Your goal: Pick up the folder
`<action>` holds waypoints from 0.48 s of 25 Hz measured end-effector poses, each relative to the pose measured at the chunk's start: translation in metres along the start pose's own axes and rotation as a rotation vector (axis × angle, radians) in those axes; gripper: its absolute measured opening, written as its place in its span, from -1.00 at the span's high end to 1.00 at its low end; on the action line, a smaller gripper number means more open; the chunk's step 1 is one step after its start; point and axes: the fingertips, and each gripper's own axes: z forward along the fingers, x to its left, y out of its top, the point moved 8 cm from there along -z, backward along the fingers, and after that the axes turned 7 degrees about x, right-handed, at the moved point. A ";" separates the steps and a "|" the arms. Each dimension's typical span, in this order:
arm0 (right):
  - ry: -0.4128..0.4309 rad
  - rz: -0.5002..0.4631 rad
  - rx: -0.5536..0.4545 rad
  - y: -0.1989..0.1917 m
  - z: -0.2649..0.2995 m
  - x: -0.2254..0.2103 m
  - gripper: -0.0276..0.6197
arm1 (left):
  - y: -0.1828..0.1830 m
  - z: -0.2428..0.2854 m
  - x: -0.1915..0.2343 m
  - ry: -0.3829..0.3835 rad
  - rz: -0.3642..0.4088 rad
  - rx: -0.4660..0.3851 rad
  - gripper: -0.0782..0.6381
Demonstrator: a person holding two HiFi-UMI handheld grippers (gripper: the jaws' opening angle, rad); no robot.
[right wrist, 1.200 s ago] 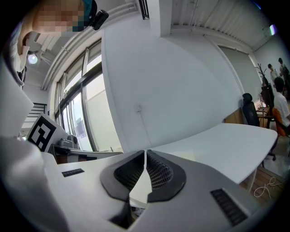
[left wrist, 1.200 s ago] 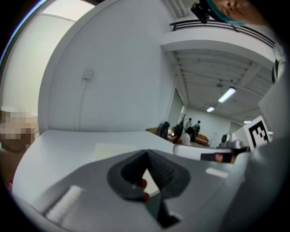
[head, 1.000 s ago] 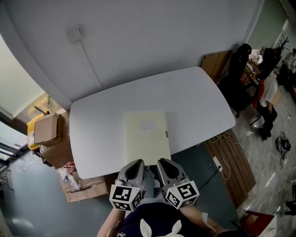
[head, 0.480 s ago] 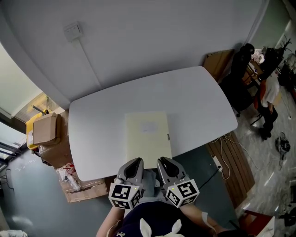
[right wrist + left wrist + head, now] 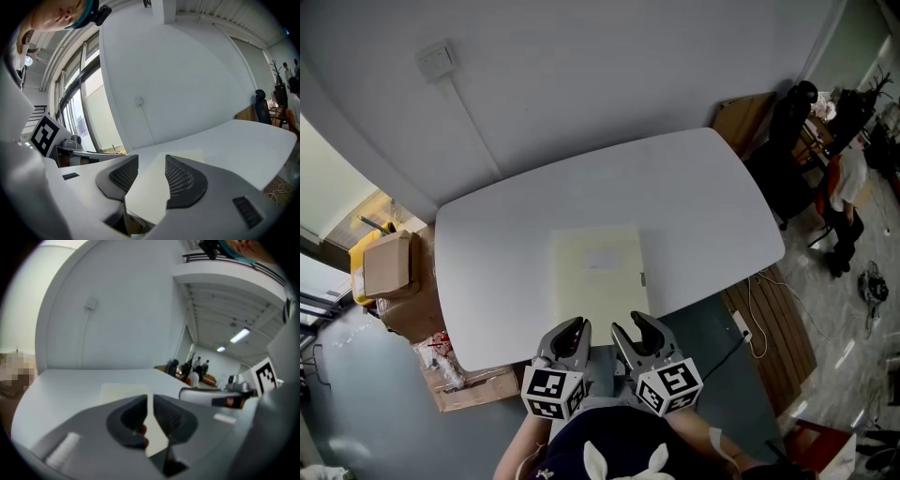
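A cardboard box sits on the floor off the left end of the white table. On the table lies the folder, pale cream and flat, about midway along the table's length and nearer its front edge than its back. The folder's long axis runs from that front edge straight toward the wall behind the table, its short end close to the front edge, and a small dark tab shows on its right long side. Just off the table's front edge, the left gripper points at the folder's near end without touching it. Its jaws are almost closed, with only a thin slit as they begin to part, and they hold nothing. Beside it, the right gripper also points at the near end. Its jaws are opening, a clear gap between the ribbed pads, and they grip nothing. A dark chair stands past the table's right end.
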 end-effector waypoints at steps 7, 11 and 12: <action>-0.012 0.004 0.023 -0.001 0.010 -0.008 0.42 | 0.001 0.011 0.008 0.001 0.001 0.023 0.63; -0.013 -0.003 0.046 -0.002 0.017 -0.012 0.38 | 0.001 0.016 0.015 0.003 0.000 0.038 0.57; -0.014 -0.005 0.051 -0.002 0.019 -0.013 0.37 | 0.000 0.018 0.016 0.001 0.000 0.045 0.56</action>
